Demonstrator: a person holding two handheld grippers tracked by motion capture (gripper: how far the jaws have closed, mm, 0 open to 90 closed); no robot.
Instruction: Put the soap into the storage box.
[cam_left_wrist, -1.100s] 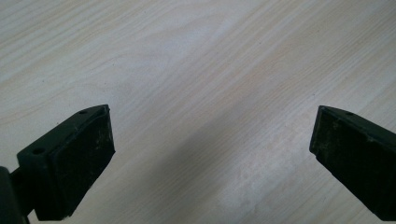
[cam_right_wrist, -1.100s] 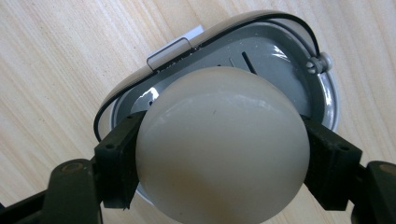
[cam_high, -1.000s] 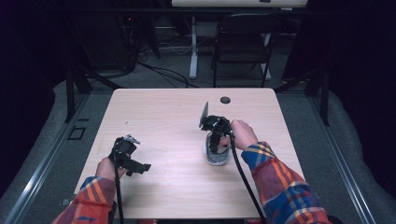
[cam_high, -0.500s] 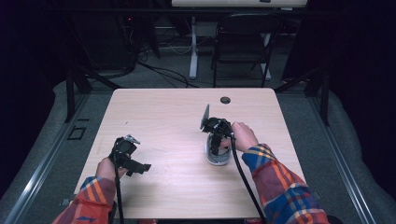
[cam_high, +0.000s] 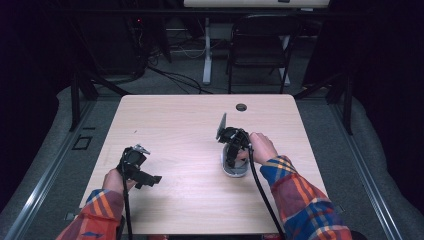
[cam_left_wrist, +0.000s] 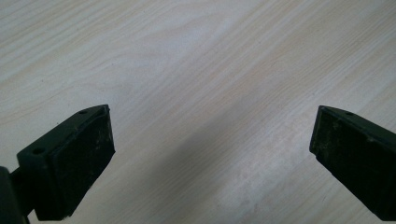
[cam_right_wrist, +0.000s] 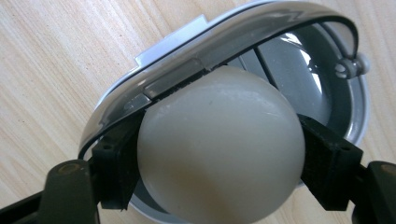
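A smooth white egg (cam_right_wrist: 219, 149) sits between the jaws of my right gripper (cam_right_wrist: 219, 161), which is shut on it. The egg is pressed into a grey oval egg slicer (cam_right_wrist: 322, 88) whose hinged frame arches over the top of it. In the high view the right gripper (cam_high: 231, 155) points down onto the slicer (cam_high: 235, 170) at the table's right middle. My left gripper (cam_high: 150, 179) hovers low over the near left of the table. Its jaws stand wide open with bare wood between them, as the left gripper (cam_left_wrist: 210, 149) view shows.
The light wooden table (cam_high: 180, 125) has a small black round grommet (cam_high: 241, 107) near its far edge. A dark chair (cam_high: 260, 45) and desk legs stand behind the table. Cables trail from both grippers toward the near edge.
The right hand with the egg has eased slightly toward the near edge, down onto the slicer. The left gripper has stayed put.
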